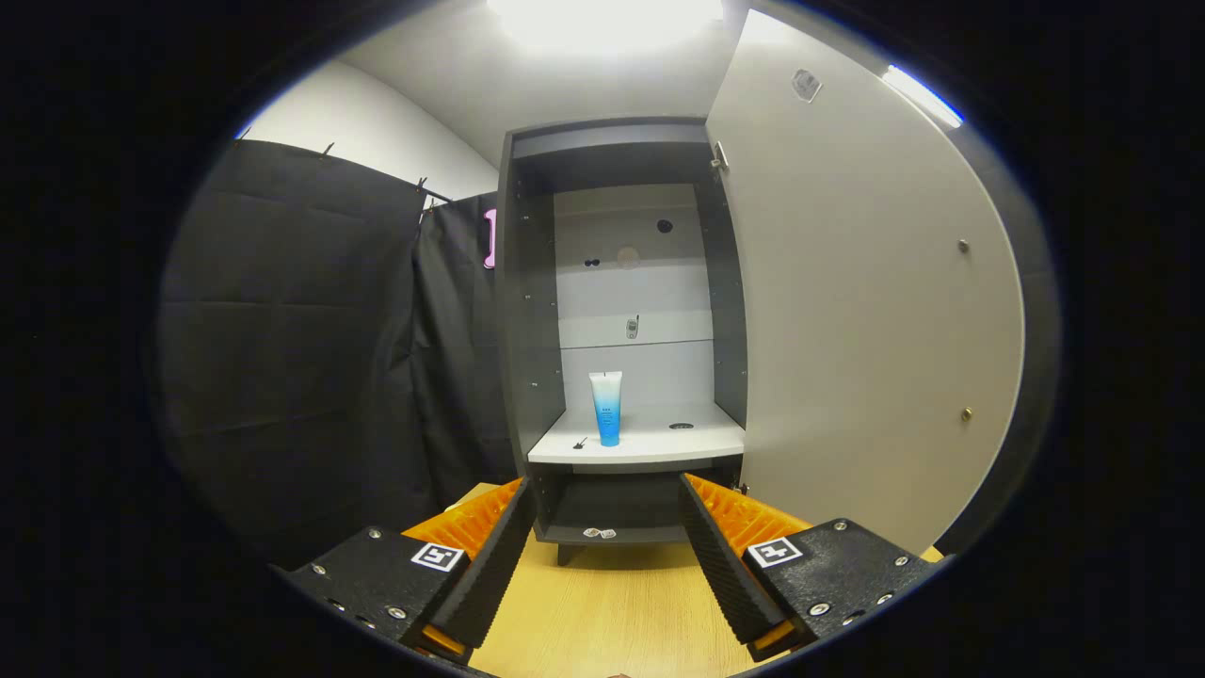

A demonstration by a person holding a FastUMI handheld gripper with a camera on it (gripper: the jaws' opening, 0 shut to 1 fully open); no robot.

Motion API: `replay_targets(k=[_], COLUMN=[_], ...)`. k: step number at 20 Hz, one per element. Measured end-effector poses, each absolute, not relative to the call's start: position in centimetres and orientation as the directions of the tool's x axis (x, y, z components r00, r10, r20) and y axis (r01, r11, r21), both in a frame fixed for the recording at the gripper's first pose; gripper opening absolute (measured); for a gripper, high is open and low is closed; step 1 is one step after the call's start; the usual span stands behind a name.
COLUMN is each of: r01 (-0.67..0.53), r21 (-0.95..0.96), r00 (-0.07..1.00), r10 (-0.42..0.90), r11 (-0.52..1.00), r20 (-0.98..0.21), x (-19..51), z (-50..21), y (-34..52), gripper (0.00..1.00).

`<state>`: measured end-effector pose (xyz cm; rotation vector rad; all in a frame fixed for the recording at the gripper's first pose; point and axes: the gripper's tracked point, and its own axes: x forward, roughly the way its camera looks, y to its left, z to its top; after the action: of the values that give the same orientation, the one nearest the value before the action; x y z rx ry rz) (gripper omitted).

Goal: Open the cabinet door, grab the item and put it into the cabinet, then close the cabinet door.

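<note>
Hovering with jaws spread, empty, tube (606, 407) upright on shelf (650, 443) beyond them, door (866, 311) ajar right; swinging it carelessly risks jolting cabinet (527, 311), toppling tube.

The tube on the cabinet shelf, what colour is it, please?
Blue fading to white tube, in the gripper view.

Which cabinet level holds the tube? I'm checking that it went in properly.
The middle white shelf, beyond the open gripper: the blue tube stands upright there. The compartments above and below it look bare.
</note>
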<state>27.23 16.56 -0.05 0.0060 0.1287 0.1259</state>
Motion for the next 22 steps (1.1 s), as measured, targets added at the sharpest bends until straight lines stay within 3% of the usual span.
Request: replay_targets(k=[11, 22], r01=[-0.011, 0.321], r21=[0.045, 0.057], r00=[0.99, 0.944], r10=[0.017, -0.315], r11=[0.999, 0.945], r20=[-0.138, -0.102], x=[20.1, 16.0], z=[0.3, 3.0], y=[8.5, -7.2], gripper=[0.93, 0.93])
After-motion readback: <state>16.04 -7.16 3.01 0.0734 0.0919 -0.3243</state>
